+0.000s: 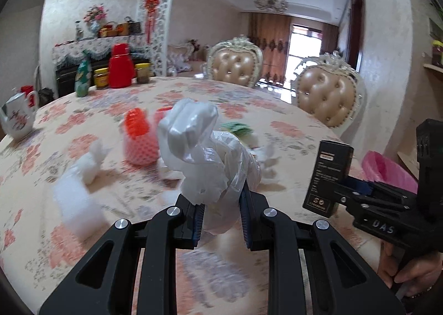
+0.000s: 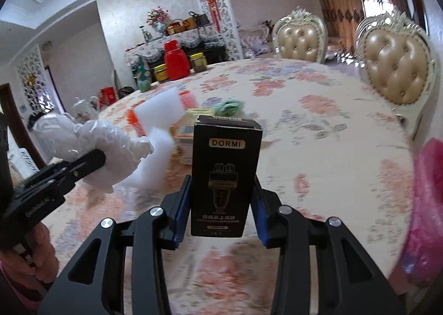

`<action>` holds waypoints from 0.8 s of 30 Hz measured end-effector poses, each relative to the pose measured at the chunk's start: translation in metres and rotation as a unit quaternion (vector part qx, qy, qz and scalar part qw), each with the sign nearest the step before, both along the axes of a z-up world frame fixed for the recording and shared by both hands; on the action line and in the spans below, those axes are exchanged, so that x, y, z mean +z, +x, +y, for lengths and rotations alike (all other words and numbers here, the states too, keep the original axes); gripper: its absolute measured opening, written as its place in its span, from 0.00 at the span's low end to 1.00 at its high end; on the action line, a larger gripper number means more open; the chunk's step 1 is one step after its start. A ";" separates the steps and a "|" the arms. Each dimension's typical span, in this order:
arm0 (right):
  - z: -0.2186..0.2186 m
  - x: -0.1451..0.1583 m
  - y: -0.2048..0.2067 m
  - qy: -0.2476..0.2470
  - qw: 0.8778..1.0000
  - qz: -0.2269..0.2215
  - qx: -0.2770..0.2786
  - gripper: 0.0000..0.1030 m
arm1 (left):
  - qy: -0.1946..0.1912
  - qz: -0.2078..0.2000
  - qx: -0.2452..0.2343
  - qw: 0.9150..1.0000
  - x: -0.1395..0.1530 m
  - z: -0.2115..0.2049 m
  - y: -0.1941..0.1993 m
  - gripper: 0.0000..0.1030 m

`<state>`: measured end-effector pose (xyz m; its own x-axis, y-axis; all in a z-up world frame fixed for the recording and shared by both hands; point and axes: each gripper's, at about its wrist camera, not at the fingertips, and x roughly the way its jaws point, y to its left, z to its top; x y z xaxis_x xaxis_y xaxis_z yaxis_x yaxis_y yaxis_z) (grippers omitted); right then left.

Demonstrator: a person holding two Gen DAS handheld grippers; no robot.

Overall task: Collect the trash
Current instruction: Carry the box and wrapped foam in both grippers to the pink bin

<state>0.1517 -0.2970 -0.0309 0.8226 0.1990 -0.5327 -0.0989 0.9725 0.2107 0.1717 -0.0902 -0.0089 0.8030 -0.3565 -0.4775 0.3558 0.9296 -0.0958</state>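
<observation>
The left gripper (image 1: pixel 218 204) is clamped tight on a crumpled clear plastic bag (image 1: pixel 205 154), which bunches up above its blue pads and hangs between them. The right gripper (image 2: pixel 221 209) stands partly open around an upright black box (image 2: pixel 225 173), its pads pressed against the box's two sides. The box front reads "DORMI" in a pale strip near the top, above a gold line drawing of a device; the small lines of print lower down are too fine to read. In the left wrist view the same box (image 1: pixel 328 176) shows a side panel of small print, also unreadable, and the right gripper's body bears the letters "DAS".

Beyond the jaws, more trash lies on the flowered tablecloth (image 1: pixel 277 121): a white foam block (image 1: pixel 74 204), blurred, an orange and pink foam net sleeve (image 1: pixel 137 137), something green (image 1: pixel 236 128) partly hidden behind the bag, and scraps of white paper (image 1: pixel 267 159). A pink bin bag (image 2: pixel 427 198) is cut off at the right edge. At the far side of the table stand a red flask (image 1: pixel 120 65) and jars with labels that cannot be made out.
</observation>
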 end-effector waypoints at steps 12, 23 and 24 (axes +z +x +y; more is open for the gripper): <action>-0.068 0.006 -0.026 -0.073 0.992 -0.008 -0.105 0.38 | 0.022 -0.014 -0.080 0.996 -0.003 -0.079 0.011 0.21; -0.153 0.012 -0.072 -0.131 0.965 -0.006 -0.226 0.39 | 0.023 -0.037 -0.197 0.979 0.005 -0.191 0.007 0.21; -0.158 0.013 -0.075 -0.136 0.963 -0.005 -0.234 0.39 | 0.023 -0.042 -0.209 0.977 0.007 -0.204 0.006 0.21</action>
